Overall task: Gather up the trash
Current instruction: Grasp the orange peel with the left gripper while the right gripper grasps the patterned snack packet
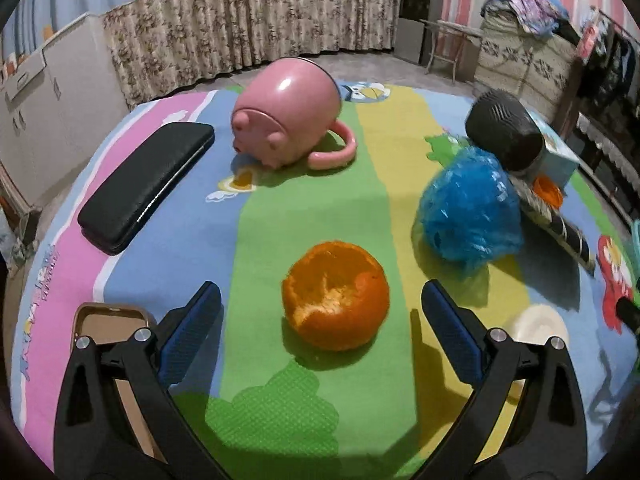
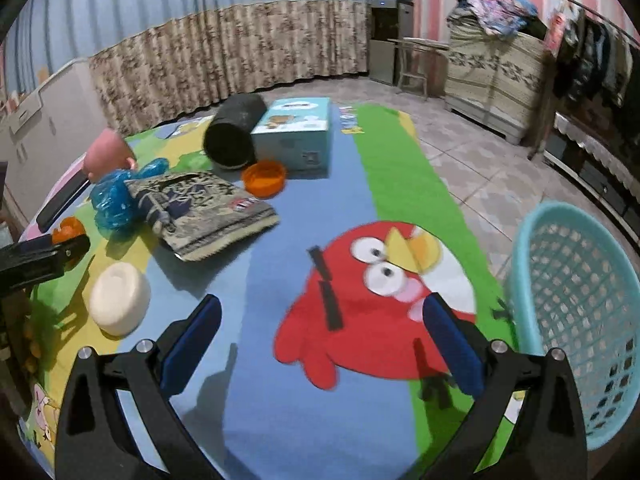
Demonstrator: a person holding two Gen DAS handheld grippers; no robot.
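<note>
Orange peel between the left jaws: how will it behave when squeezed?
The orange peel looks like a hollow shell, torn open on top, so it probably caves in under pressure. Likely very light. Its rounded shape may rock or roll if nudged.

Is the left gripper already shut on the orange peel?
No. The left gripper is open, its fingers standing apart on either side of the orange peel without touching it.

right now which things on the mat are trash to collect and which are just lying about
Part of the job:
- orange peel, between the open left gripper fingers
- crumpled blue plastic bag
- teal basket, the likely bin, beside the open right gripper

Likely just lying about:
- pink mug on its side
- black case
- tissue box
- white soap-like bar
</note>
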